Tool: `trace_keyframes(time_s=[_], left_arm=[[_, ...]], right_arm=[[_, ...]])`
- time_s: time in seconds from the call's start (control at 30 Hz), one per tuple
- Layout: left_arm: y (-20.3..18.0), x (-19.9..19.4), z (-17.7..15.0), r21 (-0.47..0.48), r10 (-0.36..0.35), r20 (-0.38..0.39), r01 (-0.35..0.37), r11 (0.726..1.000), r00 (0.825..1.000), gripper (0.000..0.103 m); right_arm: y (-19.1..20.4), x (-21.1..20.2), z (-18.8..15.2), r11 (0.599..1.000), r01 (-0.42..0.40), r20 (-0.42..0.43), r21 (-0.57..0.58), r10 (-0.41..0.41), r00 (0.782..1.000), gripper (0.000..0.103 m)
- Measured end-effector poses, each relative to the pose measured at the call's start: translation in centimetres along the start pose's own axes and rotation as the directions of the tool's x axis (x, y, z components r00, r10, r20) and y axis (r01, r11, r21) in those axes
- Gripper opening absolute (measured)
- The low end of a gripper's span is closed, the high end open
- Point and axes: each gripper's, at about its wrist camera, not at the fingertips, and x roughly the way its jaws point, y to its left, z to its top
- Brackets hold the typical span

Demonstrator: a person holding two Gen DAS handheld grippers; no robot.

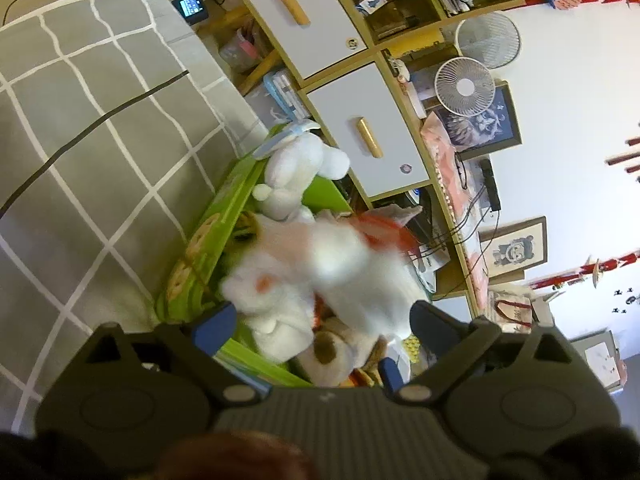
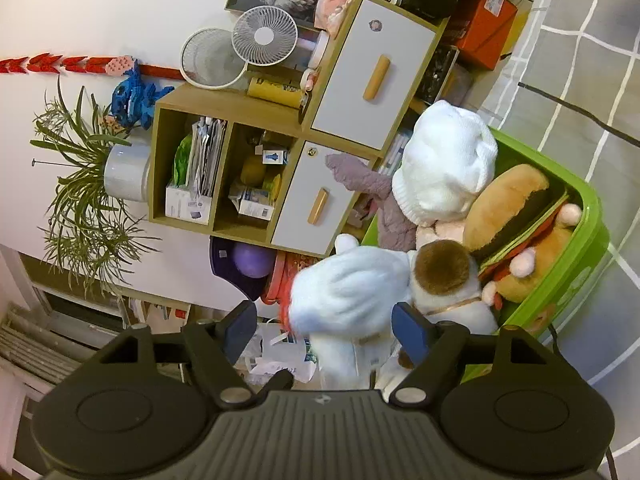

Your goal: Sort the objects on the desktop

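A green bin [image 1: 224, 216] [image 2: 592, 240] holds several plush toys. In the left wrist view a blurred white plush [image 1: 320, 276] lies between the spread fingers of my left gripper [image 1: 324, 320], which is open. A white bear [image 1: 296, 172] sits farther in the bin. In the right wrist view my right gripper [image 2: 324, 328] is open around a pale blue-white plush [image 2: 348, 284]. A brown-headed dog plush [image 2: 444, 276], a hamburger plush [image 2: 512, 208], a white knitted plush [image 2: 448, 160] and a grey plush [image 2: 372, 184] fill the bin.
A grey checked cloth [image 1: 80, 140] covers the surface beside the bin. A wooden cabinet with grey-white doors [image 2: 360, 68] and open shelves [image 2: 216, 176] stands behind. Two white fans [image 2: 264, 36], a potted plant [image 2: 88, 184] and framed pictures [image 1: 480, 124] are nearby.
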Motion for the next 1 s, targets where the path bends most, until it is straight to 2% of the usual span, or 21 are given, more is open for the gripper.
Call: trace_keyframes(time_s=[0.33,0.8,1.0], left_arm=[[-1.1,-0.3,-0.5,0.055,0.027,-0.011,-0.027,0.998,1.000,0.097],[-1.8,-2.6,-0.6,0.160,0.080,-0.022,-0.075,0.984,0.997,0.098],[-1.2,-4.4,-0.4,0.171,0.104,-0.008,-0.101,0.980,0.995,0.098]], right_arm=[[0.1,-0.5,0.1,1.000,0.010,0.002,-0.008,-0.010,1.000,0.076],[1.2,-2.3,0.7,0.990,0.114,0.005,-0.088,-0.114,0.993,0.077],[1.9,-3.2,0.5,0.979,0.151,0.001,-0.133,-0.153,0.988,0.077]])
